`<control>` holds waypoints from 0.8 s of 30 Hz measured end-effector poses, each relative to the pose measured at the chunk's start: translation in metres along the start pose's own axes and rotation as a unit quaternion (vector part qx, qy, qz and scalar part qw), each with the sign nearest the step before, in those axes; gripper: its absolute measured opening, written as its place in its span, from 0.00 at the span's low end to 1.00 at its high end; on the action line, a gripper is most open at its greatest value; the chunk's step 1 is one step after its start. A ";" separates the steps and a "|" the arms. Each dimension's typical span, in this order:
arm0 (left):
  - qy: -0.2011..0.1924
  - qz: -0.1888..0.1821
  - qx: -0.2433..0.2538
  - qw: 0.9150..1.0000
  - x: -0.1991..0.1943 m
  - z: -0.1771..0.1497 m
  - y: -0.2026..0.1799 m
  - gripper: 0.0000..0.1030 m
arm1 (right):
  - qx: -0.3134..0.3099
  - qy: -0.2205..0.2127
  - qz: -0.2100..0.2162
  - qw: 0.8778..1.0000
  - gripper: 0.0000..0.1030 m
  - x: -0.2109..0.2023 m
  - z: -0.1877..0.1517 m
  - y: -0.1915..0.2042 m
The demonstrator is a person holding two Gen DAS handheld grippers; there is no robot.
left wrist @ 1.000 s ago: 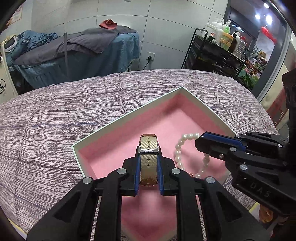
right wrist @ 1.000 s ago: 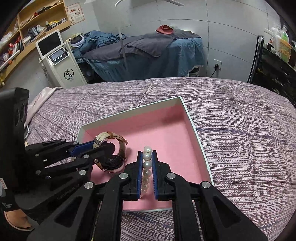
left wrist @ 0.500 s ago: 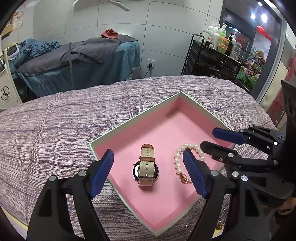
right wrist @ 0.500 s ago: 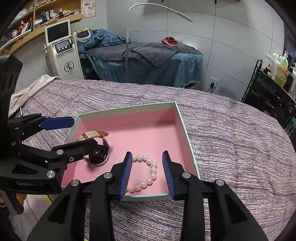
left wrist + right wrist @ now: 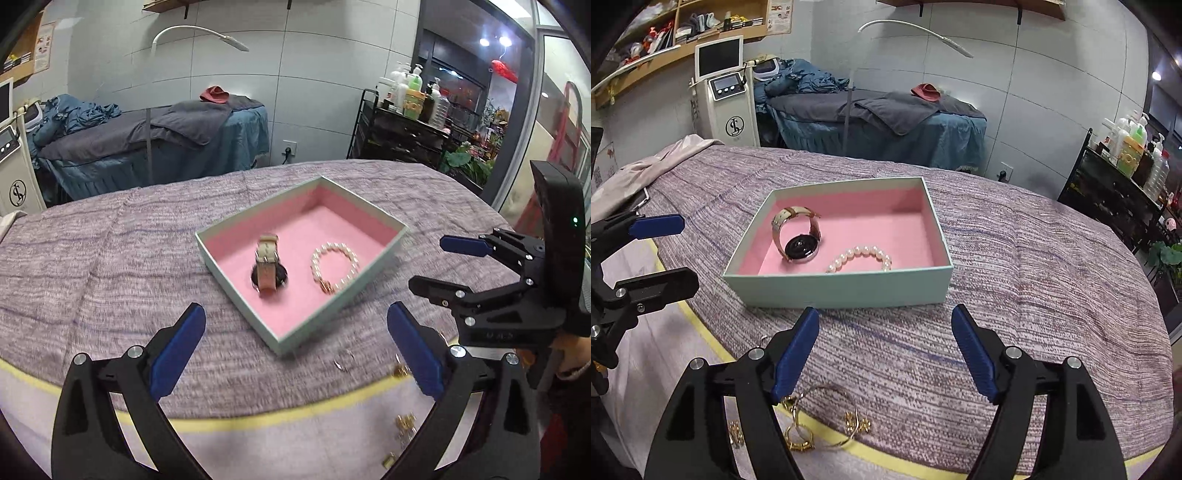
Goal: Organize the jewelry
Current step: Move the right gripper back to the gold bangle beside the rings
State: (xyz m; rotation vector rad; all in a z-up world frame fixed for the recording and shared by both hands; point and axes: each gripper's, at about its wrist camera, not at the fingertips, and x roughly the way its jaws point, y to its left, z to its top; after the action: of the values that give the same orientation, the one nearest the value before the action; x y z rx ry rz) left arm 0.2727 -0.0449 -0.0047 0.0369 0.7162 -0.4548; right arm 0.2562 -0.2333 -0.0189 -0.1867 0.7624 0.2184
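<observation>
A mint-green box with a pink foam lining sits on the purple woven bedspread. Inside it a beige-strapped watch with a dark round face stands on edge beside a white pearl bracelet. The left gripper and right gripper are both spread wide, holding nothing, near small gold jewelry pieces on the yellow-striped edge.

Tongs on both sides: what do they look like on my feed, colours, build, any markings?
Both tongs are matte black linkages with silver rivets and ribbed blue pads on the fingers. The left tongs and right tongs match. Seen from the left wrist view, the right unit carries a black housing with a green light and faint embossed lettering.
</observation>
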 end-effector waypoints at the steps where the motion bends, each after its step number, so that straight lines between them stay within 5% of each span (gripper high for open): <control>1: 0.002 -0.001 -0.001 1.000 -0.003 -0.005 -0.002 0.94 | -0.002 0.000 0.000 1.000 0.71 -0.003 -0.003 0.003; 13: 0.029 0.034 0.015 0.999 -0.017 -0.061 -0.022 0.94 | -0.019 0.020 0.003 1.000 0.73 -0.019 -0.046 0.017; 24: 0.057 -0.006 0.014 0.998 -0.024 -0.107 -0.039 0.94 | -0.042 0.035 0.025 0.998 0.72 -0.031 -0.074 0.032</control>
State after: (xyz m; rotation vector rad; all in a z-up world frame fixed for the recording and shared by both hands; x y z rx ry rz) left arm 0.1739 -0.0509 -0.0663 0.0850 0.8225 -0.4773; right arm 0.1772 -0.2249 -0.0530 -0.2572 0.8287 0.2922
